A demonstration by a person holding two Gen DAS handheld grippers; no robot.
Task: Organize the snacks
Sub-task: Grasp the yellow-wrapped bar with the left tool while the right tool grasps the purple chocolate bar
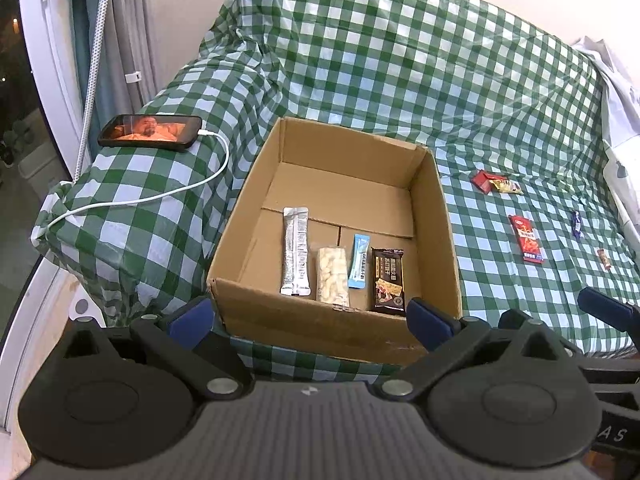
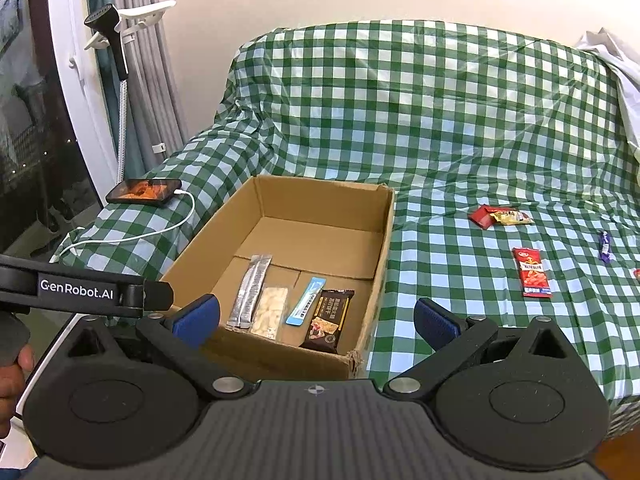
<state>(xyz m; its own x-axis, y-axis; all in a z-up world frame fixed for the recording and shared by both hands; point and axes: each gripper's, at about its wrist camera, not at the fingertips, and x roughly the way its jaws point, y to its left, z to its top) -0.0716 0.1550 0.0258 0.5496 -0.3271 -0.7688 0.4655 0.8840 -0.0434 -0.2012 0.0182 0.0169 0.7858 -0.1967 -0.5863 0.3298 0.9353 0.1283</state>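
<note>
The left gripper (image 1: 308,314) hangs with its blue-padded fingers (image 1: 430,322) spread wide and nothing between them. Just ahead of them sits the open brown cardboard box (image 1: 442,216) on the green-and-white checked cloth (image 1: 400,60). Inside lie a long silver sachet (image 1: 295,251), a clear pack of pale nuts (image 1: 332,275), a slim light-blue stick (image 1: 359,261) and a dark brown biscuit wrapper (image 1: 389,282), side by side.

The right gripper (image 2: 316,318) is likewise spread and empty. Beyond its right finger, on the cloth, lie a flat red snack packet (image 2: 532,273), a small red-and-yellow pair of packets (image 2: 500,217) and what may be a purple candy (image 2: 605,246).
</note>
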